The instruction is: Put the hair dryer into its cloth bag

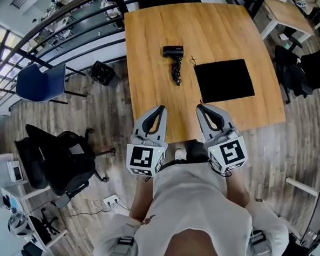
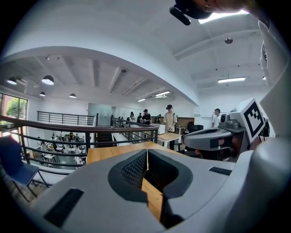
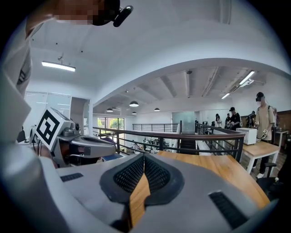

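On the wooden worktop [image 1: 153, 54], the black hair dryer [image 1: 174, 52] lies just beside the flat black cloth bag [image 1: 225, 80]. Nearer the person, the left gripper [image 1: 160, 108] and the right gripper [image 1: 201, 106] hover over the worktop's edge, both closed tight with nothing inside.

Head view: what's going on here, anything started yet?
Not started. A person stands at the near edge of a wooden table with a gripper in each hand. The left gripper and right gripper are both shut and empty, held over that edge. The hair dryer lies further up the table with its cord bunched beside it. The black cloth bag lies flat to its right. Neither is touched.
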